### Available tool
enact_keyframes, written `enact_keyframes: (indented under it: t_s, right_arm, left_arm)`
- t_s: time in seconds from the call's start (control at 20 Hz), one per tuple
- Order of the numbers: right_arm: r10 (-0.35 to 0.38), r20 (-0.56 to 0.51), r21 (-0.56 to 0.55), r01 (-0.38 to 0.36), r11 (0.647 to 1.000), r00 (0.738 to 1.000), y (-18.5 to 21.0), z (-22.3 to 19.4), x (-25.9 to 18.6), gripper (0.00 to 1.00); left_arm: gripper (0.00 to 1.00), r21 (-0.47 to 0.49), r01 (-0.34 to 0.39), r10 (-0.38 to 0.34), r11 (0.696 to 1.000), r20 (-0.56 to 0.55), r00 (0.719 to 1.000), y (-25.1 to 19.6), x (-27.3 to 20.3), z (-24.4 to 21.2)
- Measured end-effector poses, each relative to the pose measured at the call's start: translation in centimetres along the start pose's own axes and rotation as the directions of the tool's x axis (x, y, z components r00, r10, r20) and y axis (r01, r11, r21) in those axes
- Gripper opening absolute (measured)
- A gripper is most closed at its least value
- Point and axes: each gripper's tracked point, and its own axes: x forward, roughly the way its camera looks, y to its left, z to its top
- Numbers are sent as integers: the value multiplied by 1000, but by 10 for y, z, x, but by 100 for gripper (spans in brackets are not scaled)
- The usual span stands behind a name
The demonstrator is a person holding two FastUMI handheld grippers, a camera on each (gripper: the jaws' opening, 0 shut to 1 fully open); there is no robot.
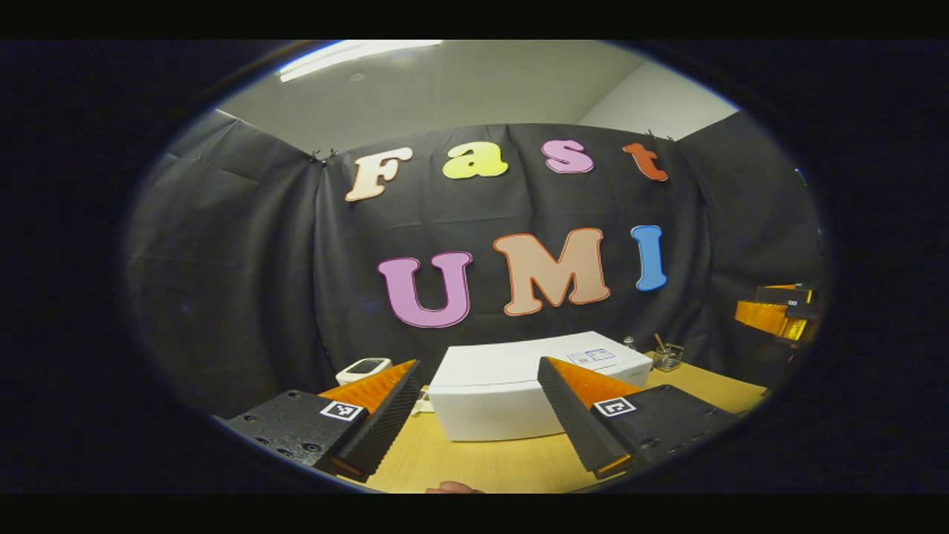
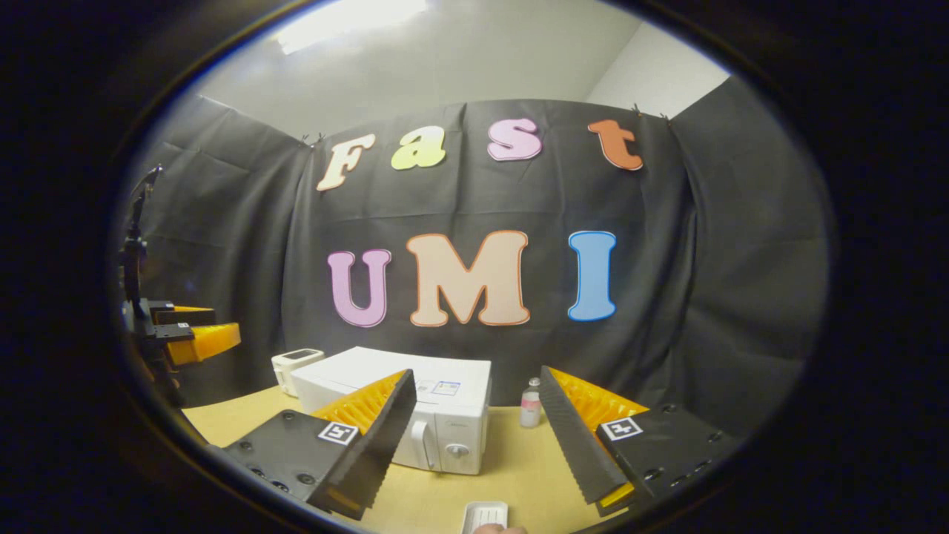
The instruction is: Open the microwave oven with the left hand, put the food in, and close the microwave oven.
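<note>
A white microwave oven (image 1: 511, 393) stands on the wooden table (image 1: 482, 463) with its door shut. In the right gripper view the microwave oven (image 2: 445, 415) shows its front, with a handle (image 2: 422, 443) and a knob (image 2: 457, 450). My left gripper (image 1: 480, 363) is open and empty, hanging short of the oven. My right gripper (image 2: 476, 371) is open too, with nothing between its fingers. A small white ribbed tray (image 2: 485, 514) lies on the table just below the right gripper. I cannot tell what it holds.
A small white device (image 2: 296, 365) sits left of the oven. A little bottle (image 2: 530, 404) stands to its right, and a glass jar (image 1: 667, 357) is behind. The other gripper (image 2: 189, 335) hangs at the left edge. Black cloth walls close the back.
</note>
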Motion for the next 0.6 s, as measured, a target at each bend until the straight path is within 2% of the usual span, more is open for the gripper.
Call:
enact_keyframes:
  t_s: [0.05, 0.1, 0.15, 0.2, 0.5, 0.55, 0.6]
  right_arm:
    - [-1, 2, -2, 1, 1000, 1000, 0, 1, -2, 96]
    - [-4, 5, -6, 4, 1000, 1000, -1, 2, -3, 96]
    - [-8, 7, -10, 8, 1000, 1000, -2, 3, -5, 96]
    - [-10, 6, -12, 10, 1000, 1000, -3, 1, -6, 96]
    - [-19, 1, -29, 19, 999, 1000, -6, 0, -11, 96]
    - [-22, 5, -36, 22, 999, 1000, -7, 1, -11, 96]
    - [-24, 10, -40, 24, 999, 1000, -7, 3, -11, 96]
  left_arm:
    - [100, -3, 0, 0, 1000, 2, 1000, -1, -2, 0]
    - [97, -4, 1, -1, 1000, -1, 1000, -1, -4, 0]
    - [100, -3, 0, 0, 1000, -3, 1000, -2, -6, -1]
    - [97, -3, -3, 3, 1000, -1, 1000, 0, -8, 0]
    - [97, -7, 6, -6, 1000, -4, 1000, -3, -9, 1]
    - [100, -7, 9, -9, 1000, -3, 1000, -4, -8, 0]
    - [97, -8, 11, -11, 1000, -4, 1000, -6, -8, 0]
